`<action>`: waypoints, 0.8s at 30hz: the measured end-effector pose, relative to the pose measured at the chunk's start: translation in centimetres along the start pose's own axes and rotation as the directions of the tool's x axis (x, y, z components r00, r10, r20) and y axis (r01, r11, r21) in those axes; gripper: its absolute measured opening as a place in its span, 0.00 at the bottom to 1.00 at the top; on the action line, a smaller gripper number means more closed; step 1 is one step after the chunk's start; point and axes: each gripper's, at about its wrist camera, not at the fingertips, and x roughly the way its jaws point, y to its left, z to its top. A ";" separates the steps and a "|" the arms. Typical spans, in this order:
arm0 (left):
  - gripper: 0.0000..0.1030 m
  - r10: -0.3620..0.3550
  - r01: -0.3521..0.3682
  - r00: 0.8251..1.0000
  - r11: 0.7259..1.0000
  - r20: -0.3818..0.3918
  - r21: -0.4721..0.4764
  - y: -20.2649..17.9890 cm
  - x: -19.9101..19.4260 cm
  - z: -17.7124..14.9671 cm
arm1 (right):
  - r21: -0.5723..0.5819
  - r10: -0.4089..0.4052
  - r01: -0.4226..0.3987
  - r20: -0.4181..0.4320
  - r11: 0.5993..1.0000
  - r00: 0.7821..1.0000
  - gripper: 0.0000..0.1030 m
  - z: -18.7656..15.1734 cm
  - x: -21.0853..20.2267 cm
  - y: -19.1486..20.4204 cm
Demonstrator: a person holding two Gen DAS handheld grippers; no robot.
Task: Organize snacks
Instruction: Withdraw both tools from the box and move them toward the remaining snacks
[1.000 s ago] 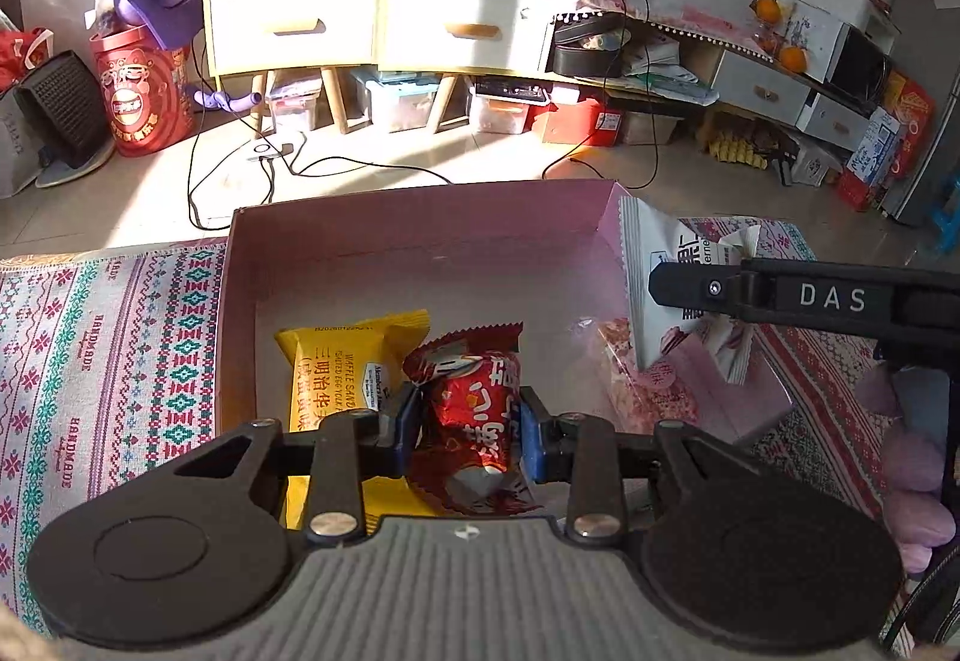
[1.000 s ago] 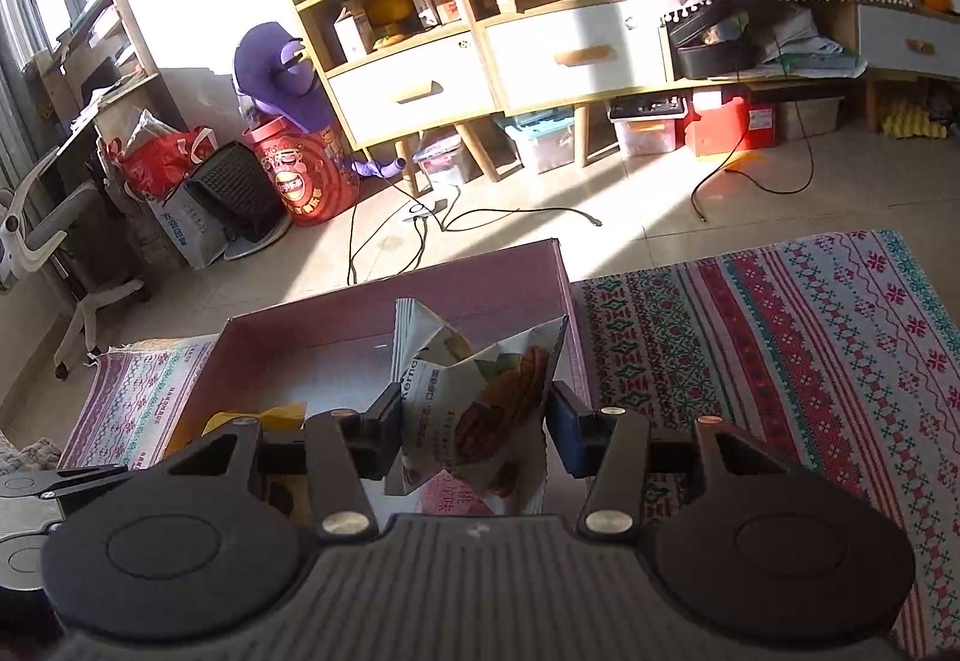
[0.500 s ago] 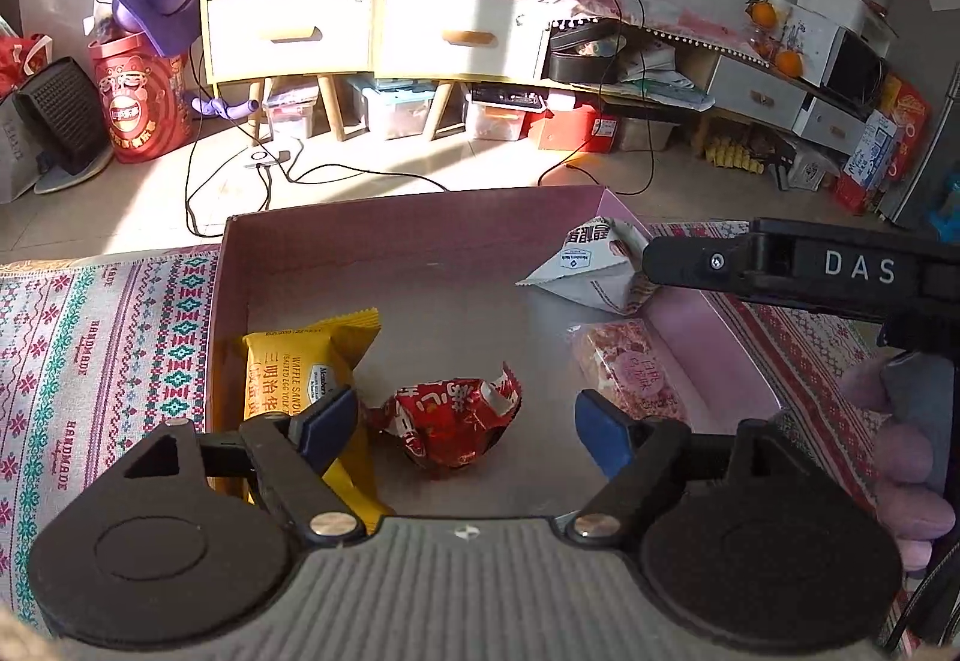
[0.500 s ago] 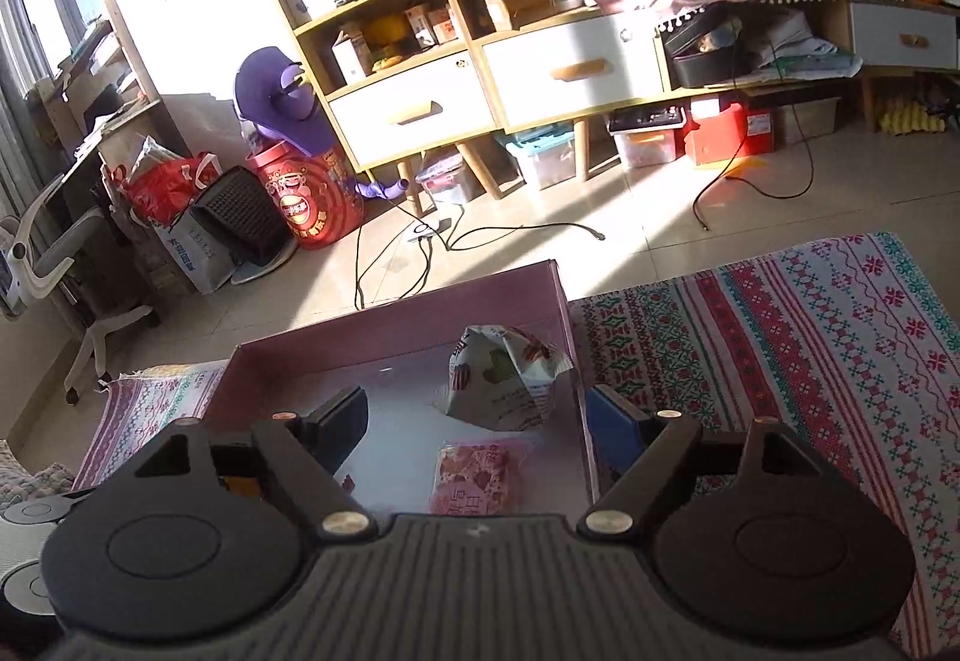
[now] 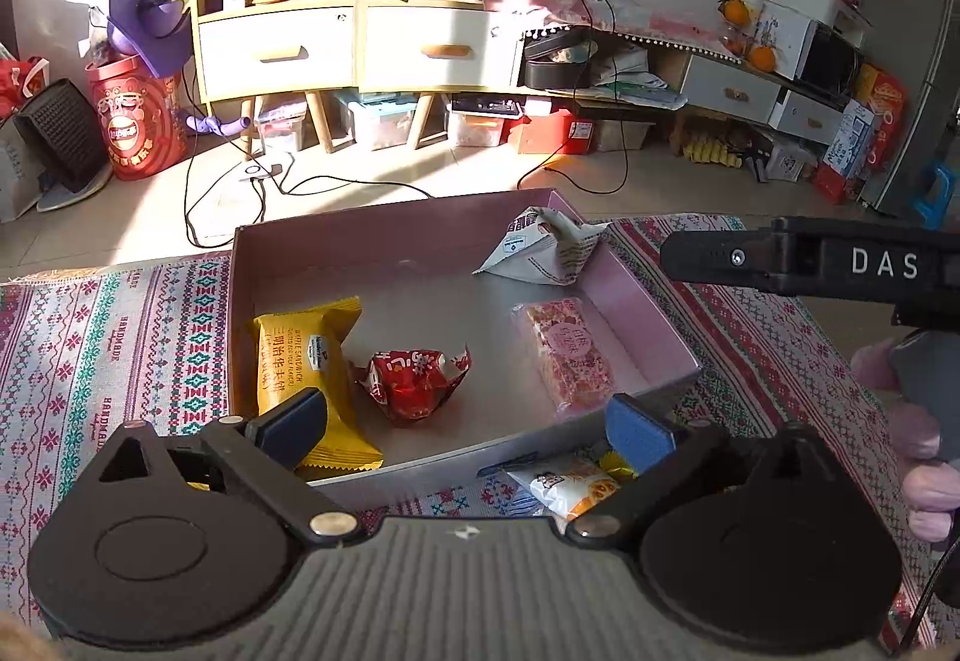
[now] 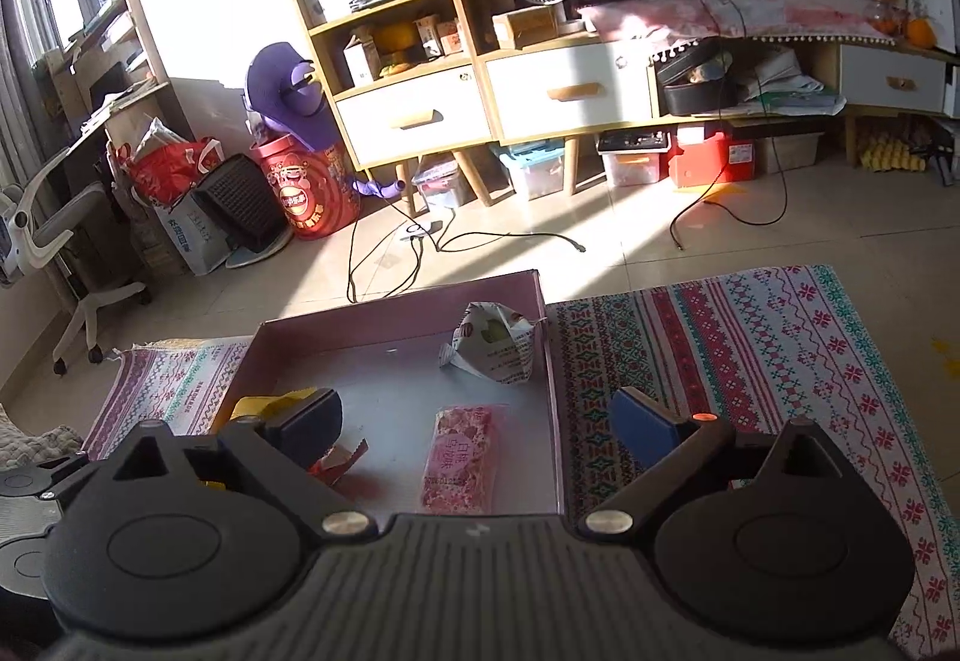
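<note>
A shallow pink box (image 5: 630,313) (image 6: 552,361) lies on a patterned cloth. In it lie a yellow wafer pack (image 5: 303,361), a red snack pack (image 5: 414,382), a pink candy bar (image 5: 564,349) (image 6: 459,457) and a white pyramid bag (image 5: 546,247) (image 6: 495,343) in the far right corner. My left gripper (image 5: 465,424) is open and empty, above the box's near wall. My right gripper (image 6: 474,421) is open and empty over the box's right half; it shows in the left wrist view (image 5: 810,265). An orange-and-white snack pack (image 5: 564,487) lies outside the near wall.
The patterned cloth (image 5: 120,349) (image 6: 750,361) spreads left and right of the box. Beyond it is tiled floor with cables (image 5: 258,181), a shelf unit with drawers (image 5: 360,43), a red barrel (image 5: 135,133) and storage bins.
Both grippers opened and pulled back. The left let go of the red snack pack, the right let go of the white pyramid bag; both packs now lie in the box.
</note>
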 end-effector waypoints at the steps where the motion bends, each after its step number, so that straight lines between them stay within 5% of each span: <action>1: 1.00 0.002 -0.002 1.000 1.000 0.001 0.000 -0.1 -0.3 -0.1 | -0.005 0.000 0.000 -0.001 1.000 1.000 0.94 -0.1 -0.3 0.1; 24: 1.00 0.032 -0.029 0.998 0.997 -0.047 0.067 0.1 -4.2 -5.1 | -0.110 -0.021 0.011 -0.089 0.994 0.996 0.99 -4.6 -3.7 1.4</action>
